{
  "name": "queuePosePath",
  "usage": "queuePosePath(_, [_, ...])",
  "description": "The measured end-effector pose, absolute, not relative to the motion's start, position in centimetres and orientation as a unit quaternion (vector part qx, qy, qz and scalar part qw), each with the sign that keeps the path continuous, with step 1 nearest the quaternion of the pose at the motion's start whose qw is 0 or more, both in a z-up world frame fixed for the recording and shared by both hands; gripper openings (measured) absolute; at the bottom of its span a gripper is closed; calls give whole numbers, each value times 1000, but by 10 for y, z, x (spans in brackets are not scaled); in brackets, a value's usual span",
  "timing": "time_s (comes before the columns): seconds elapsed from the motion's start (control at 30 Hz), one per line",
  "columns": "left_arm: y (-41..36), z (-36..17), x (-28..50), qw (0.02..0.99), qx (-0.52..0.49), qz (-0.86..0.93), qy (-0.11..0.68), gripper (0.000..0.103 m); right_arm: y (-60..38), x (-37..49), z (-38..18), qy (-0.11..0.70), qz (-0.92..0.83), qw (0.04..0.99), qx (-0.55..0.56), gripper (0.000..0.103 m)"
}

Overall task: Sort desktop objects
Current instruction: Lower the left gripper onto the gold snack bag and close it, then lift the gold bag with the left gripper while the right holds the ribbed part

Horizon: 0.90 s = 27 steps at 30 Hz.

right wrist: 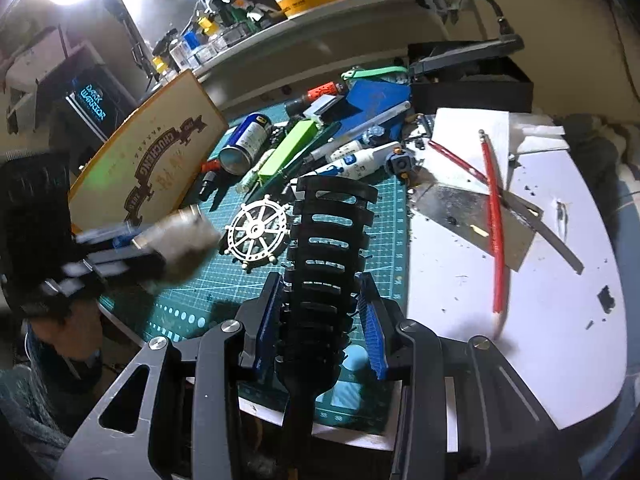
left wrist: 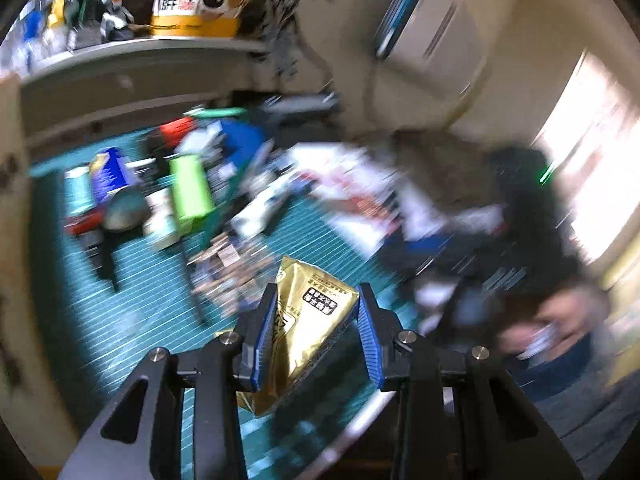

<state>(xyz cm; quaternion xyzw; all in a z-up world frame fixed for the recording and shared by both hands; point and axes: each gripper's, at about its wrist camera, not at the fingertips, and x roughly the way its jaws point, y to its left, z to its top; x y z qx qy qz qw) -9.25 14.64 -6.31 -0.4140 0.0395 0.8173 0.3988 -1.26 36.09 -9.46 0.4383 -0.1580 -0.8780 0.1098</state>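
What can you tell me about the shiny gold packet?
The gold packet looks like crinkly foil, with a black label of white writing on its front. It is tilted, one corner pointing up and away. The left gripper holds it between its blue pads above the green cutting mat. Nothing else touches it. The view is blurred, so the small writing cannot be read.

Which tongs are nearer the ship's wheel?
Right. The right tongs, shut on a black comb, sit just below the ship's wheel, the comb beside it. The left tongs are farther off to its left, carrying a packet.
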Motion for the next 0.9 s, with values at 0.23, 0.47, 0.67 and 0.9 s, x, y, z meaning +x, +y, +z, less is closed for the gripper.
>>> queuePosePath(0.23, [144,-77,-67,341,-415,835,123,56,361,-20,-79,-199,-891,126,388,34])
queuePosePath(0.47, [134,-78,-61,309,-391,854,150,81,343,-10,-49,-157,-927,115,320,34])
queuePosePath(0.67, [138,-103,-66,304,-408,847,153,84,314,-3,-37,-80,-949,99,287,35])
queuePosePath(0.9, [136,-106,-69,307,-406,850,135,61,294,4,-37,-34,-954,107,277,37])
